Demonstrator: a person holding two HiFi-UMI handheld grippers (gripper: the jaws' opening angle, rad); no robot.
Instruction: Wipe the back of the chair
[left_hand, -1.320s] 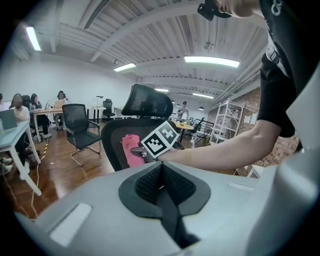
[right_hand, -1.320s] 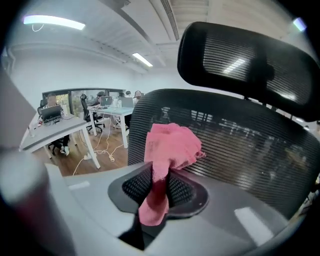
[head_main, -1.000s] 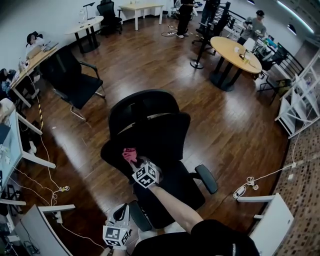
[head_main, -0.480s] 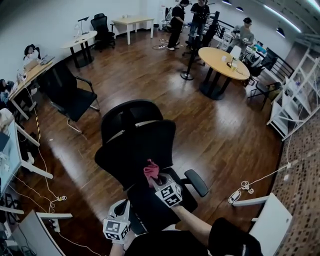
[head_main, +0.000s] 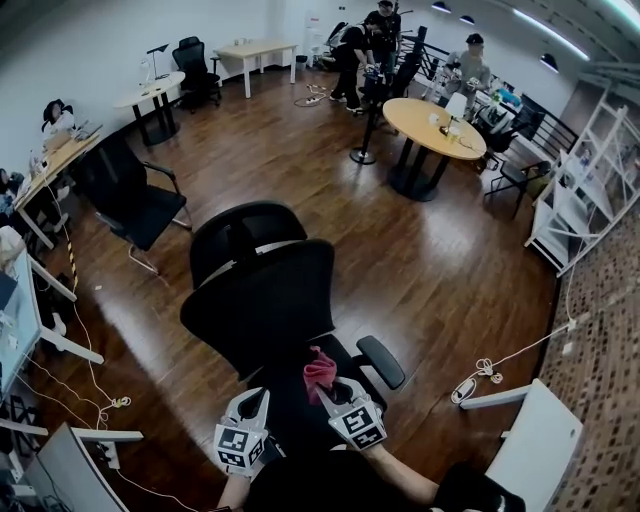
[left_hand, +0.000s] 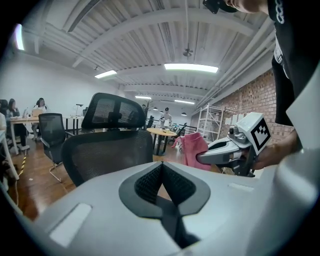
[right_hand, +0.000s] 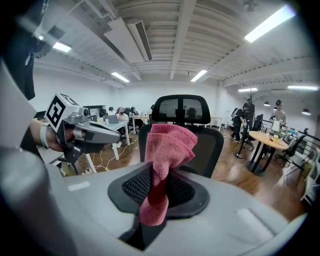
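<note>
The chair back (head_main: 262, 305) is lying at eleven o'clock of the nearer right gripper (head_main: 338, 392), where a pink cloth (head_main: 320, 370) is being pinched. The left gripper (head_main: 250, 408) is being held pressed together, empty.

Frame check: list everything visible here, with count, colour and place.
Office chair: one, black, centre.
Cloth: one, pink, in right gripper's jaws.
Side chair: one, black, left.
Round table: one, wood top, far right.
Shelving: one, white, right edge.
Floor: dark wood.
Cable: one, white, floor right.
Left gripper: jaws shut, empty, bottom left.
Right gripper: jaws shut on cloth, bottom centre.
</note>
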